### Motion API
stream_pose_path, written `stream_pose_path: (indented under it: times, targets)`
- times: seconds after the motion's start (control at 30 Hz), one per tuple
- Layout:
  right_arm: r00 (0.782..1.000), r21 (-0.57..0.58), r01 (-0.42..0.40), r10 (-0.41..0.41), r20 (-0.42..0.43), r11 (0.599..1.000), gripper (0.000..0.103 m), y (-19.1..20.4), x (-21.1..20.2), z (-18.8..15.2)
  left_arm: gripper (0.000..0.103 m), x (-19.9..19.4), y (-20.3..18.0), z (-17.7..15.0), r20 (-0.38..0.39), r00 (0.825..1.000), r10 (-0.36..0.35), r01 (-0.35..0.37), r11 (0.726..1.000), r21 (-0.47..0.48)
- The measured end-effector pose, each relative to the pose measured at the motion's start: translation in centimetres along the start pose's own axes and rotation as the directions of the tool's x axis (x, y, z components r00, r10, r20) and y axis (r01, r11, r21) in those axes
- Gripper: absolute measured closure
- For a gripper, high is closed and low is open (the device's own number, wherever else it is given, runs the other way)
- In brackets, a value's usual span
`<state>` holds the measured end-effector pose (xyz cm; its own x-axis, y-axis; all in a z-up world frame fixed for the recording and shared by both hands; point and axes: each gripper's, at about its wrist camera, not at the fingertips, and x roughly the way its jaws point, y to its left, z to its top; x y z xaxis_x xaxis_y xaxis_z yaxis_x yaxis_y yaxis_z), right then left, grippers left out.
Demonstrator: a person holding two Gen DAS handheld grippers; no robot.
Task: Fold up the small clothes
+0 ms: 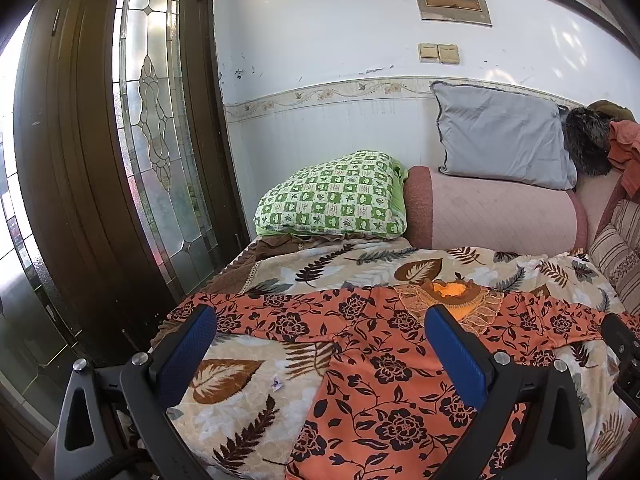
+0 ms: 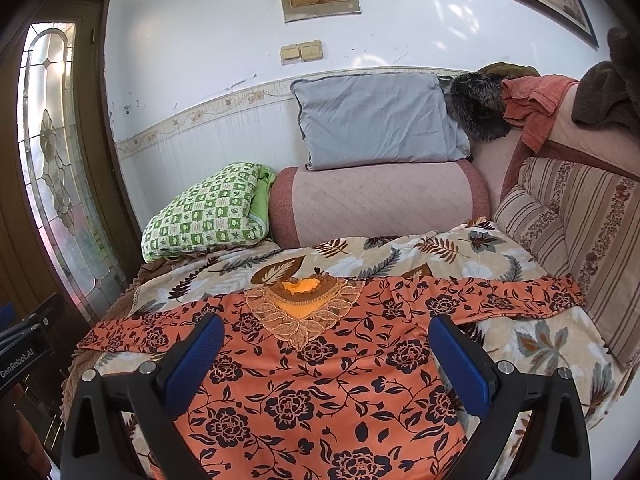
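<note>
Flat orange blouse (image 2: 320, 380), sleeves spread, bedspread (image 2: 540, 340) margins bare

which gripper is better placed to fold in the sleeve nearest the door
Left. The left gripper hangs open over the orange floral top's door-side sleeve, while the right gripper sits open over the top's middle.

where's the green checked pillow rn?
The green checked pillow sits at the far left of the bed, against the left end of the pink bolster, near the glass door, beyond the spread orange floral top.
</note>
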<state>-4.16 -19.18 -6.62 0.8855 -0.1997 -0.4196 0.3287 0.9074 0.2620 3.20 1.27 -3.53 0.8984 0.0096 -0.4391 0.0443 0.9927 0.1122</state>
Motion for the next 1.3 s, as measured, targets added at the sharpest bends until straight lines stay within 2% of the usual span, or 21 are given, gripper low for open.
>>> stream_pose_path:
  times: [0.43,1.0,1.2,1.3]
  targets:
    - [1.0,0.01,0.012,-0.012,-0.02,1.0,0.0,-0.6,1.4,-0.4,0.0,1.6,-1.3,-0.1,-0.029,1.0,-0.012,0.012,1.0,0.019]
    - [0.996,0.047,0.041,-0.037,-0.082,0.998,0.0,-2.8,5.8,-1.4,0.0,5.9,-4.2,-0.7,-0.082,0.996,-0.031,0.035,0.998,0.056]
    - [0.993,0.067,0.062,-0.054,-0.105,0.996,0.0,-4.3,7.8,-1.7,0.0,8.5,-6.2,-0.7,-0.101,0.994,-0.043,0.05,0.997,0.062]
    - [0.989,0.098,0.077,-0.063,-0.134,0.992,0.0,-6.3,9.3,-2.0,0.0,11.2,-7.9,-1.1,-0.125,0.991,-0.045,0.052,0.997,0.057]
